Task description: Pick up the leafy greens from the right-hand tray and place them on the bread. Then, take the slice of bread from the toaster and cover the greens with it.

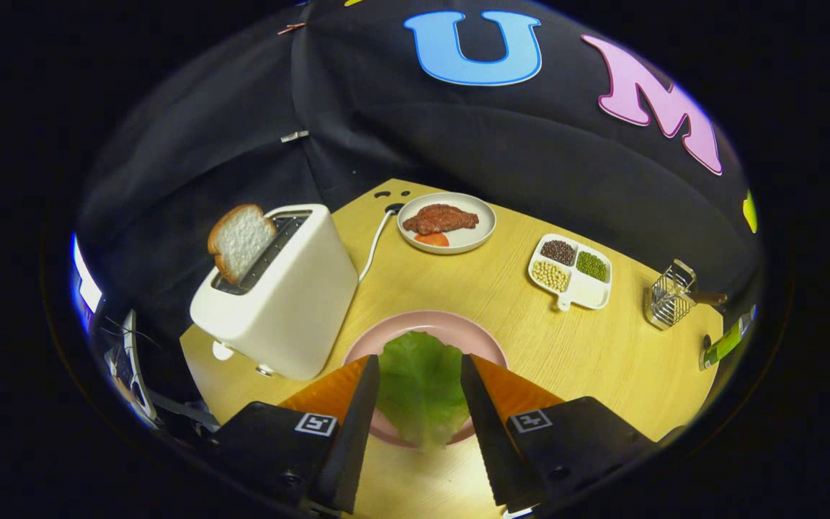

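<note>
One lettuce leaf, jaws apart

The gripper points forward and downward, its two fingers spread apart with a clear gap between them. Neither finger presses on anything; both hang free above what lies below.

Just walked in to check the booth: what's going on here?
A sandwich is being built. The hand-held gripper hangs open over a pink plate, with a green lettuce leaf lying between its fingers, neither visibly pressing it. A slice of white bread stands in the white toaster beside the plate, not yet taken.
</note>
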Tool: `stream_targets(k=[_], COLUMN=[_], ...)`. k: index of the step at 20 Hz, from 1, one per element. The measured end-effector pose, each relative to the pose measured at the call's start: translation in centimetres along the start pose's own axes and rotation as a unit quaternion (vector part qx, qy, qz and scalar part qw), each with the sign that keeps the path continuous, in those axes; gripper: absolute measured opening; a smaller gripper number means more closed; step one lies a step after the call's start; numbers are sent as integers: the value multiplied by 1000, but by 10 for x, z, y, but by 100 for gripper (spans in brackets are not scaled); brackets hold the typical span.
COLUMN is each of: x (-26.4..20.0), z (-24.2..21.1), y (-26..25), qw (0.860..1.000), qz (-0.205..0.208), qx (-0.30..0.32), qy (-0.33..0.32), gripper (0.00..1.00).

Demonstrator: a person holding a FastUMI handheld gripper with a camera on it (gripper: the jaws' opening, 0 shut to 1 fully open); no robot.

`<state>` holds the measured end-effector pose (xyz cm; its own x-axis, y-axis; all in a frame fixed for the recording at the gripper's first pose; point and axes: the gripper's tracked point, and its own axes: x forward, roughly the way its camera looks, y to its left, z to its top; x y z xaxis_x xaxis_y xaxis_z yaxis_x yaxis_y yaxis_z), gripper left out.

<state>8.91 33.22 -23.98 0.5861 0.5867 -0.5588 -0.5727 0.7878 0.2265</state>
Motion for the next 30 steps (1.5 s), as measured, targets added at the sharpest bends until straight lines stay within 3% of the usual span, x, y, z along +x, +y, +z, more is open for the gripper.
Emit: stream_targets(k=[8, 14, 18, 25, 30], x=[-45, -25, 10, 75, 103], z=[102, 137, 129, 111, 101], y=[90, 166, 198, 209, 205], qw=[993, 991, 994, 999, 999], qz=[66, 86, 69, 16, -16], qx=[10, -8, -35, -47, -46], qy=[-102, -103, -76, -18, 11], gripper=[73, 73, 73, 73, 62])
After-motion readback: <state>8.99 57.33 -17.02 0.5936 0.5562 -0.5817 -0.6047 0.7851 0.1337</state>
